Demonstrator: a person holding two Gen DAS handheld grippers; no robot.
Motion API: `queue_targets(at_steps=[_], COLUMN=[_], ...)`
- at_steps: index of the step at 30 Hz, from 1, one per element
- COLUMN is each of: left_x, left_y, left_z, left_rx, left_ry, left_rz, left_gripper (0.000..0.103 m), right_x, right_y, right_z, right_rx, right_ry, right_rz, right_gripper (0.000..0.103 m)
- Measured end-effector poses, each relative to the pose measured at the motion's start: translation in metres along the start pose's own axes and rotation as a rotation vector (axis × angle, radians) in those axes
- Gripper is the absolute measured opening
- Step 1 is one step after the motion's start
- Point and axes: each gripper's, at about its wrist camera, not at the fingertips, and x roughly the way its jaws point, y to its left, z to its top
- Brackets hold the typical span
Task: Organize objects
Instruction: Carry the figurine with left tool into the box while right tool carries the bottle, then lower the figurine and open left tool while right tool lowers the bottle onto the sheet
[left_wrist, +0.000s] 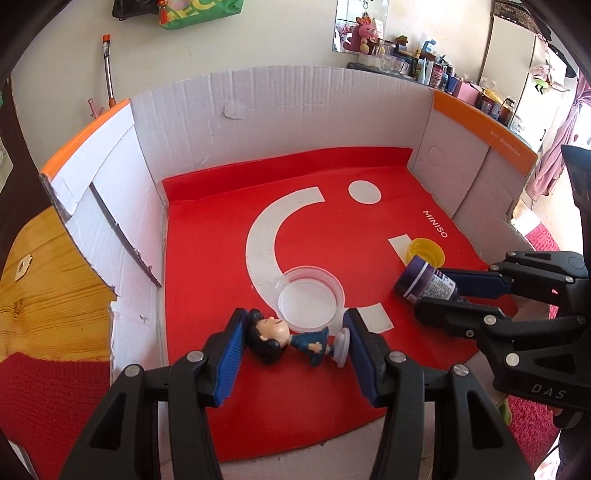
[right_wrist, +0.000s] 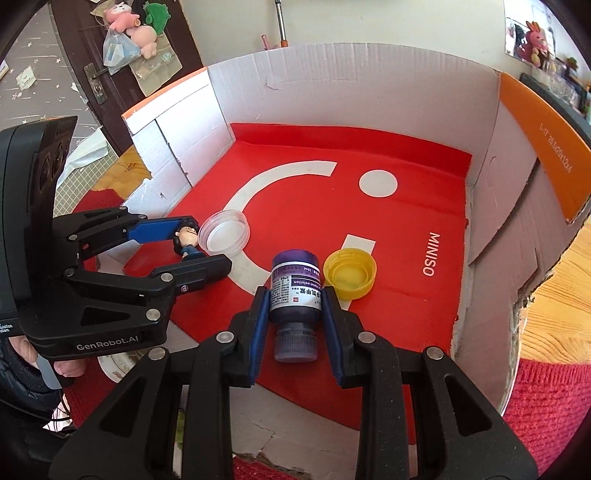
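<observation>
Purple bottle (right_wrist: 294, 291) sits pinched in the right gripper (right_wrist: 294, 314); the figurine (left_wrist: 291, 341) is pinched lengthwise in the left gripper (left_wrist: 293, 354). Both grasped; placing likely comes next.

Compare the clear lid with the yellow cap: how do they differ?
The clear lid is transparent, wider and shallower; the yellow cap is opaque, smaller and deeper. The lid lies beside the figurine, the cap beside the purple bottle. Both are round and lie open side up.
</observation>
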Motion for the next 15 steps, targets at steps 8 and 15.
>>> queue_targets(at_steps=[8, 15], left_x=[0.0067, 0.0065], left_y=[-0.0009, -0.0016], left_z=[0.0049, 0.0038], left_rx=[-0.02, -0.021], left_ry=[-0.013, -0.021], left_rz=[0.051, 0.053], left_gripper=[0.055, 0.055], right_x=[-0.0008, -0.0017], right_y=[-0.0023, -0.0039], right_z=[0.0019, 0.0018], right_rx=[-0.003, 0.006], right_ry=[-0.014, -0.019], right_rz=[-0.054, -0.045], right_gripper=[0.027, 0.027])
